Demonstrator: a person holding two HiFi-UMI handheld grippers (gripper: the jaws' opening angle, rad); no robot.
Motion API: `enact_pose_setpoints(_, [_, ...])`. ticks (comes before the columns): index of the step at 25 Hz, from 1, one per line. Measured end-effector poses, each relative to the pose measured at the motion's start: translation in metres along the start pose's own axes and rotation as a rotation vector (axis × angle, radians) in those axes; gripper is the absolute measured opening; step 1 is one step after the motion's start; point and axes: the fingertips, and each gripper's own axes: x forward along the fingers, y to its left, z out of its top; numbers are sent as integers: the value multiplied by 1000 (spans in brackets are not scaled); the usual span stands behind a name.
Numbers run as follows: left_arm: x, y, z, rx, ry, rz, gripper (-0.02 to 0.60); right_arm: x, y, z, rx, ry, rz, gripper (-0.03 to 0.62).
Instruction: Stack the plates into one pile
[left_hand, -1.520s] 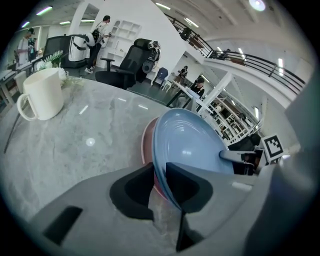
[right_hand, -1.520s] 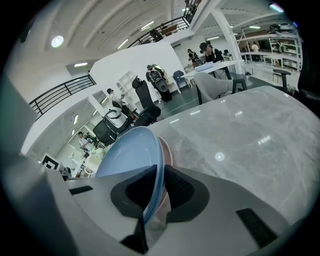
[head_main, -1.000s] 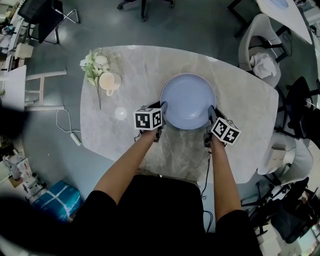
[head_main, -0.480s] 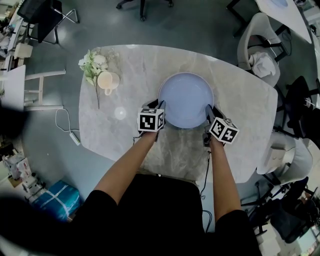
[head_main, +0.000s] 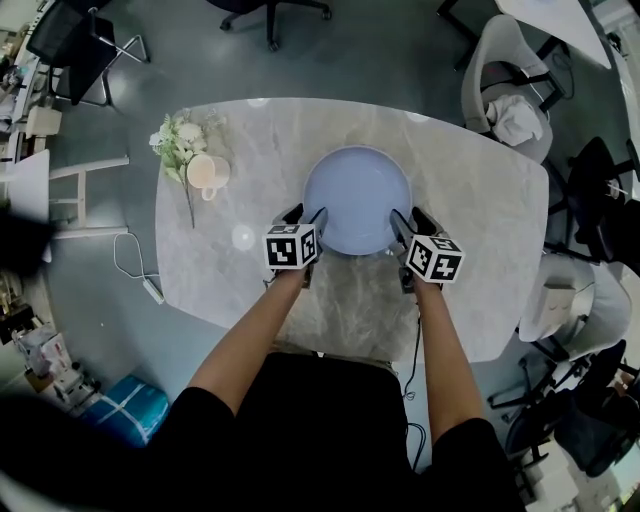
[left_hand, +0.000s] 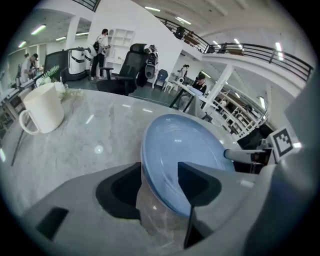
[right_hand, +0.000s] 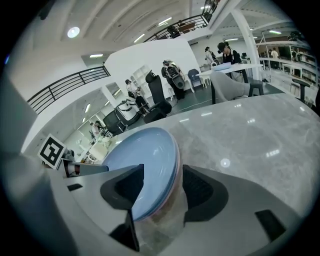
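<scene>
Jaws, left gripper (left_hand: 159, 174): wide apart and just been opening. The near rim of the blue plate (left_hand: 186, 156) passes between them, close to one jaw, and neither pad presses on it.

Jaws, right gripper (right_hand: 161, 176): likewise wide and just been opening. The opposite side of the same plate's rim stands in the gap, with no grip on it.

Blue plate: round, lying flat on the marble table (head_main: 480, 200), a little past the middle as seen from the person's side. A gripper sits at each of its near flanks. In the right gripper view a pinkish edge (right_hand: 176, 197) shows directly under the blue rim, so at least one more plate lies beneath it. How many are there cannot be told.

Grippers, general: both are angled down toward the table from the person's bare forearms. The left marker cube (head_main: 292, 247) and the right marker cube (head_main: 433, 258) face up.

Cream mug (head_main: 207, 172): upright at the far left of the table, handle toward the person, well apart from the plate.

White flowers (head_main: 177, 137): lying on the tabletop just beside the mug, with the stem trailing toward the near edge.

Surroundings: a white chair (head_main: 500, 85) stands off the table's far right corner.
</scene>
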Motion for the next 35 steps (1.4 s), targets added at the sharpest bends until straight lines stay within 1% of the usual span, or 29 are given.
enact_pose_setpoints(1, [1,-4,-1,6,7,-20,237,-1,0,-1,4,1,0,209])
enact_pose_setpoints(2, [2,-8,-2,8,11,-35,267,-3,1,-2,7,1,-2,209])
enact_pose_setpoints(5, [3,-8,1,-9,22,-60,276,-8,2,-3,16,-13,-7,209])
enact_pose_setpoints(7, [4,-5,-2,27,41,-58,276,-15,4,-3,23,-27,-5,209])
enact_pose_setpoints(9, [0,-1,-7,69,41,-45,276,-25,7,-3,26,-45,0,209])
enact_pose_setpoints(11, [-8,1,-8,79,11,-45,276,-37,11,-4,37,-68,4,209])
enact_pose_setpoints(14, [-27,0,-11,84,-41,-58,276,-54,21,-6,86,-103,23,209])
enact_pose_setpoints(16, [-46,-2,-18,65,-75,-63,276,-68,33,-8,81,-123,40,209])
enact_pose_setpoints(18, [-71,-4,-25,22,-127,-62,276,-86,44,-11,54,-150,48,208])
enact_pose_setpoints(19, [-85,-5,-28,2,-162,-60,266,-96,50,-12,40,-171,51,207])
enact_pose_setpoints(20, [-100,-7,-30,-13,-198,-62,216,-106,56,-13,27,-196,57,207])
enact_pose_setpoints(22, [-129,-11,-37,-34,-251,-90,113,-124,73,-15,2,-241,84,183])
enact_pose_setpoints(23, [-143,-15,-43,-40,-267,-109,67,-132,83,-17,-12,-259,98,152])
enact_pose_setpoints(24, [-157,-20,-50,-39,-276,-129,36,-140,92,-21,-31,-273,102,106])
enact_pose_setpoints(25, [-171,-25,-58,-29,-280,-149,21,-149,100,-26,-53,-281,91,61])
enact_pose_setpoints(26, [-184,-31,-67,-16,-282,-168,17,-157,106,-32,-75,-285,64,36])
enact_pose_setpoints(27, [-196,-35,-75,-6,-285,-186,17,-166,111,-38,-89,-284,35,27])
enact_pose_setpoints(29, [-214,-39,-82,-15,-307,-219,17,-180,125,-48,-82,-289,15,20])
enact_pose_setpoints(31, [-230,-42,-85,-26,-339,-253,17,-194,143,-57,-75,-307,28,17])
enact_pose_setpoints(33, [-247,-50,-88,6,-372,-292,15,-211,165,-65,-98,-331,37,17])
enact_pose_setpoints(35, [-270,-61,-91,63,-410,-325,17,-231,190,-73,-140,-359,31,17])
